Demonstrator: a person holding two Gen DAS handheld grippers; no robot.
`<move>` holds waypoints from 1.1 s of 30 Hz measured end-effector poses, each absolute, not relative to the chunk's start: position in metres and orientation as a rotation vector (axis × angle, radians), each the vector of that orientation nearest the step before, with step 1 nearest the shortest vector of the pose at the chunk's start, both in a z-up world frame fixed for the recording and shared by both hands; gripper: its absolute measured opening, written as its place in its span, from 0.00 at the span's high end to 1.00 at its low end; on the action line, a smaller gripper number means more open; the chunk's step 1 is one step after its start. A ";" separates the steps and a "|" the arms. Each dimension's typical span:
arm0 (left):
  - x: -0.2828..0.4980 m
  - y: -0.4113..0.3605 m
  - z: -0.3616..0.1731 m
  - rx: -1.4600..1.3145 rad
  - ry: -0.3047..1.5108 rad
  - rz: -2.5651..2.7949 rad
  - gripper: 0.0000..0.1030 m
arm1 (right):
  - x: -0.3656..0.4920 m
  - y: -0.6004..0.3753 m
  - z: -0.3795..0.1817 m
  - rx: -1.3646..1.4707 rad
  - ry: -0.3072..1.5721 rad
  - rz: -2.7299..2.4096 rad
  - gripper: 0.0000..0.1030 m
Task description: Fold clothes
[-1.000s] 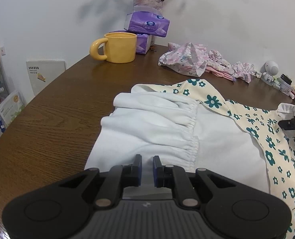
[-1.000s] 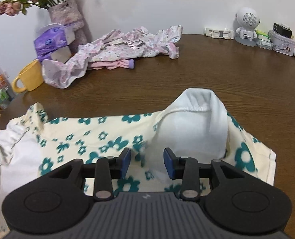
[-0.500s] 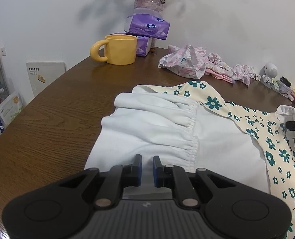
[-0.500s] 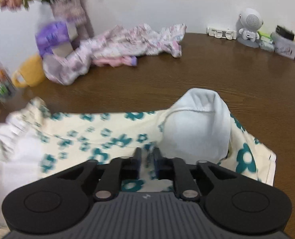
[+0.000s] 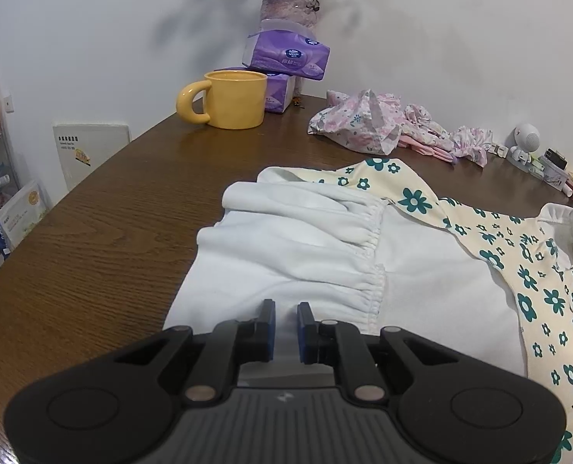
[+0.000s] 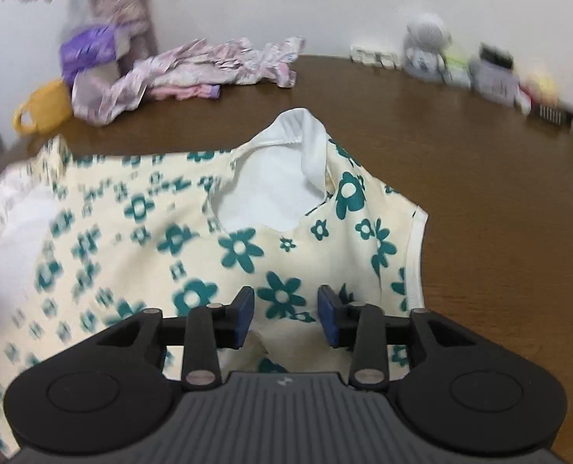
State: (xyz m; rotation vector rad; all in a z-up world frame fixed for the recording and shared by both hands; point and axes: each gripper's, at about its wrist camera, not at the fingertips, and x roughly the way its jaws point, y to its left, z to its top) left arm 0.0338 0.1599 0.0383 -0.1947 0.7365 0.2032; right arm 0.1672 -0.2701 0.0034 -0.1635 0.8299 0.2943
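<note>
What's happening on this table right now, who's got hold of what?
A person is folding a floral dress spread on the wooden table, with a handheld gripper in each hand. The left gripper is pinched shut on the dress's white skirt part at its near edge. The right gripper hangs over the flower-print top below the collar, jaws apart and not gripping. No fold is made yet. A pink heap of clothes waits at the back.
</note>
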 end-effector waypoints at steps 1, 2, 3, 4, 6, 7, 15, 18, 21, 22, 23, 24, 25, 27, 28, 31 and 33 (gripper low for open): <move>0.034 0.160 0.038 -0.194 0.736 0.203 0.90 | 0.167 -0.271 0.003 -0.185 0.825 0.277 0.97; 0.034 0.160 0.038 -0.193 0.735 0.203 0.90 | 0.169 -0.276 0.003 -0.174 0.830 0.262 0.97; 0.034 0.160 0.038 -0.192 0.735 0.203 0.90 | 0.172 -0.283 0.004 -0.132 0.842 0.253 0.97; 0.033 0.160 0.038 -0.191 0.735 0.203 0.90 | 0.172 -0.291 0.007 -0.069 0.851 0.263 0.95; 0.033 0.159 0.038 -0.187 0.735 0.204 0.90 | 0.166 -0.304 0.015 0.046 0.843 0.318 0.74; 0.033 0.159 0.038 -0.185 0.735 0.205 0.90 | 0.160 -0.308 0.019 0.068 0.824 0.321 0.66; 0.034 0.158 0.038 -0.170 0.735 0.208 0.90 | 0.126 -0.327 0.016 0.041 0.798 0.237 0.61; 0.034 0.158 0.038 -0.167 0.735 0.207 0.90 | 0.122 -0.325 0.008 0.042 0.819 0.275 0.93; 0.034 0.158 0.038 -0.165 0.734 0.205 0.90 | 0.118 -0.320 0.007 -0.023 0.818 0.273 0.96; 0.034 0.158 0.038 -0.165 0.734 0.204 0.90 | 0.119 -0.322 0.008 -0.024 0.817 0.263 0.96; 0.034 0.158 0.038 -0.166 0.733 0.204 0.90 | 0.120 -0.326 0.010 -0.002 0.821 0.271 0.94; 0.033 0.158 0.038 -0.166 0.732 0.205 0.90 | 0.120 -0.330 0.011 0.031 0.826 0.286 0.88; 0.033 0.157 0.037 -0.165 0.731 0.206 0.90 | 0.119 -0.334 0.014 0.053 0.819 0.288 0.82; 0.033 0.157 0.037 -0.162 0.730 0.207 0.90 | 0.115 -0.340 0.021 0.087 0.795 0.280 0.63; 0.033 0.156 0.037 -0.160 0.730 0.207 0.90 | 0.112 -0.342 0.024 0.086 0.783 0.265 0.63; 0.033 0.156 0.037 -0.154 0.728 0.207 0.90 | 0.102 -0.340 0.026 0.102 0.788 0.287 0.63; 0.033 0.156 0.037 -0.150 0.727 0.207 0.90 | 0.094 -0.333 0.024 0.092 0.804 0.318 0.63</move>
